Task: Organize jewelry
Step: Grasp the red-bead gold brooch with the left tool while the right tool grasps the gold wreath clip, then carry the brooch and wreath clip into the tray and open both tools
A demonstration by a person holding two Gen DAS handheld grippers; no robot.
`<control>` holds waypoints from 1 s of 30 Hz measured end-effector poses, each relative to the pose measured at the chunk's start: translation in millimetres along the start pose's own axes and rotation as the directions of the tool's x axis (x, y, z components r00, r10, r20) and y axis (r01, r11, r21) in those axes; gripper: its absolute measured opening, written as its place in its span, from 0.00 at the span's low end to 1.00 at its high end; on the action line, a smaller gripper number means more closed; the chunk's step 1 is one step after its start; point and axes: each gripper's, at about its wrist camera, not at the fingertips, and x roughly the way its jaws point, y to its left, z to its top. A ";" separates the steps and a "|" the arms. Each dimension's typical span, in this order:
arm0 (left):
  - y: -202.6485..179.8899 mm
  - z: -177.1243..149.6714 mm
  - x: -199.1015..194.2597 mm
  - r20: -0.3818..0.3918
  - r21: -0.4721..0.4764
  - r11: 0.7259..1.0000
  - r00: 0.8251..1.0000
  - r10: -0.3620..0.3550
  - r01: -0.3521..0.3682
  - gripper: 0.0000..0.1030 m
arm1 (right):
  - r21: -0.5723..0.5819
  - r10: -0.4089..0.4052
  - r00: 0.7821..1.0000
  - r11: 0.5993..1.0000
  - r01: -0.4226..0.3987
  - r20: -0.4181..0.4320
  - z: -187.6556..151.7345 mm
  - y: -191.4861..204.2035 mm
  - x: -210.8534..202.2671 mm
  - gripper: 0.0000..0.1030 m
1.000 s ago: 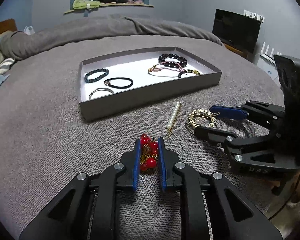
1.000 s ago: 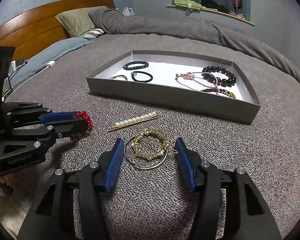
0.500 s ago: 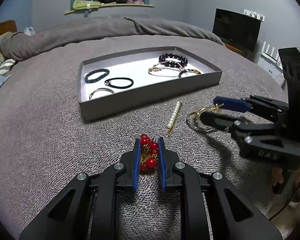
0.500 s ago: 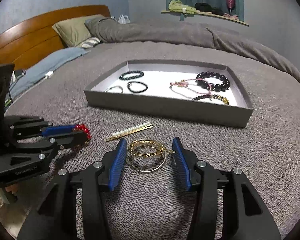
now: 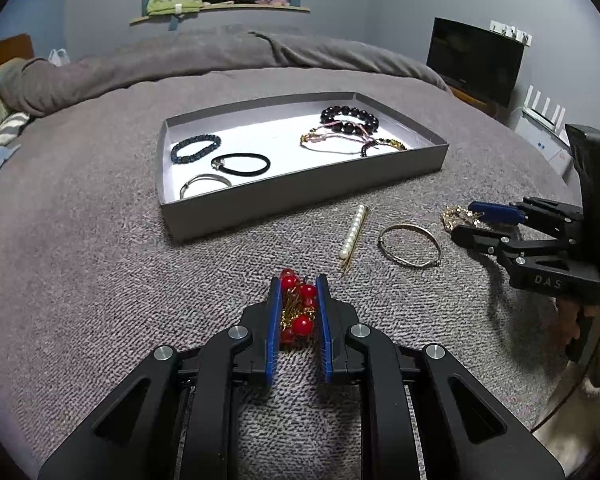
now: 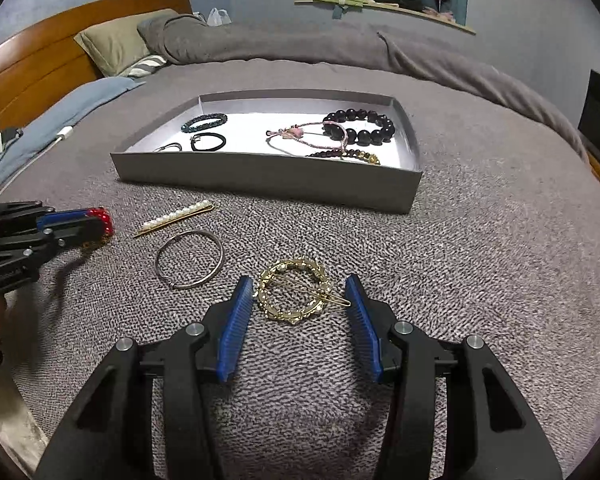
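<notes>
Rightward across the bed (image 6: 480, 240) goes the right gripper (image 6: 300, 300), and the gold wreath-shaped hair clip (image 6: 294, 290) goes with it: a second ago that clip lay on top of the silver bangle (image 6: 189, 259), and now the two rest well apart on the grey blanket. The fingers (image 6: 236, 320) of that gripper stand either side of the clip and are easing apart; the left one touches the clip's rim, the right one is just beside the pin's tip, so it looks dragged rather than properly clamped. From the other camera the clip seems tilted against the fingertips.

Separating the stacked pieces means each can now be taken alone, which I judge was the aim.

Beyond them the grey tray (image 5: 300, 196) already holds several bracelets and a hair tie. The left gripper (image 5: 299, 312) has not budged, its fingers pressed on a cluster of red beads (image 5: 300, 308) low over the blanket. A pearl hair pin (image 5: 354, 236) lies between the beads and the bangle. Four pieces have yet to reach the tray.
</notes>
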 end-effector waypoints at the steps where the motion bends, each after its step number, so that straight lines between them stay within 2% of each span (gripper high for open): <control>1: -0.3 0.1 1.4 -0.003 0.001 1.000 1.000 0.003 -0.003 0.17 | -0.009 0.000 1.000 1.000 0.000 0.003 0.2 1.2 0.5 0.53; 3: -1.0 -0.5 4.3 -0.012 0.008 1.000 1.000 0.006 -0.005 0.17 | -0.025 -0.001 1.000 1.000 0.001 0.001 0.8 4.2 3.2 0.61; 9: -0.9 -3.4 9.7 -0.029 0.018 1.000 1.000 0.004 -0.003 0.17 | -0.067 0.015 1.000 0.998 -0.016 -0.008 6.2 6.2 11.3 0.63; 11: 0.0 -3.8 9.8 -0.029 0.016 1.000 1.000 0.003 -0.002 0.17 | -0.084 0.013 1.000 0.996 -0.015 -0.017 6.7 8.0 12.5 0.57; 12: 0.3 -4.0 9.8 -0.029 0.015 1.000 1.000 0.003 -0.003 0.17 | -0.093 0.012 1.000 0.996 -0.013 -0.018 6.0 9.5 11.3 0.45; 18: -3.6 -3.7 5.6 -0.020 0.032 0.999 1.000 0.014 -0.013 0.17 | -0.092 0.004 1.000 0.996 -0.004 0.000 2.7 10.1 2.1 0.45; 23: -6.4 4.5 -11.7 0.025 0.044 0.999 1.000 0.013 -0.014 0.16 | -0.060 0.022 0.997 0.998 -0.018 0.069 9.7 6.6 -12.3 0.45; 30: 12.3 43.0 -36.8 0.116 0.015 1.000 0.993 0.004 -0.006 0.16 | -0.012 0.074 0.985 0.997 -0.073 0.153 39.5 -2.2 -17.2 0.45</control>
